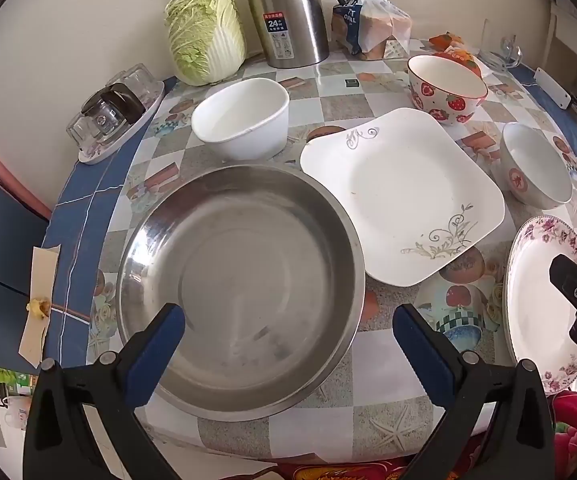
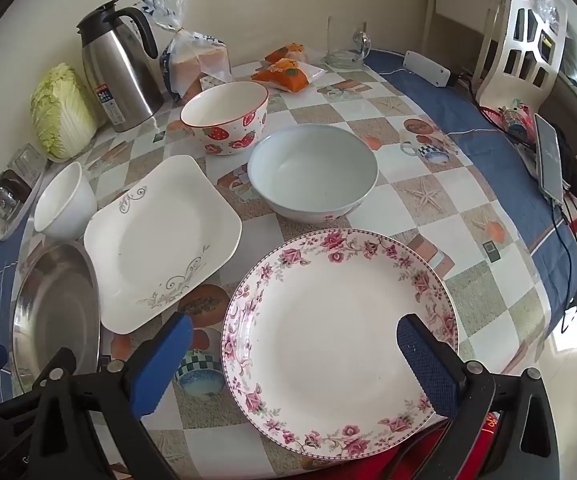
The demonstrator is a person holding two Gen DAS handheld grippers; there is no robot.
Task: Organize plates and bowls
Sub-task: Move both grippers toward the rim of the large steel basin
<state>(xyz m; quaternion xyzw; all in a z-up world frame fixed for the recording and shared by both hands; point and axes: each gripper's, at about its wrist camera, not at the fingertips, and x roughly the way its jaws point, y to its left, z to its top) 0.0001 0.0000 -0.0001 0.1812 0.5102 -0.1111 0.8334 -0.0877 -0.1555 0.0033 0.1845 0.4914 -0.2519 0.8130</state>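
nothing is being held yet; this looks like the very start of the sorting. the left gripper (image 1: 288, 332) is hovering with its jaws spread wide above the steel basin (image 1: 240, 284), and the right gripper (image 2: 292, 344) is hanging just as wide over the flowered plate (image 2: 340, 344), whose near rim is sticking out past the edge of the desk (image 2: 428, 200). between those two the square plate (image 2: 160, 240) is lying flat. behind it the white bowl (image 1: 240, 120), the strawberry bowl (image 2: 224, 118) and the pale bowl (image 2: 312, 172) are standing apart, each empty. a cabbage (image 1: 204, 32) and a steel jug (image 1: 288, 12) are sitting at the back by the wall. i'd guess the next move is lowering a gripper onto a plate rim, perhaps the overhanging one, then stacking plates together and nesting the bowls.
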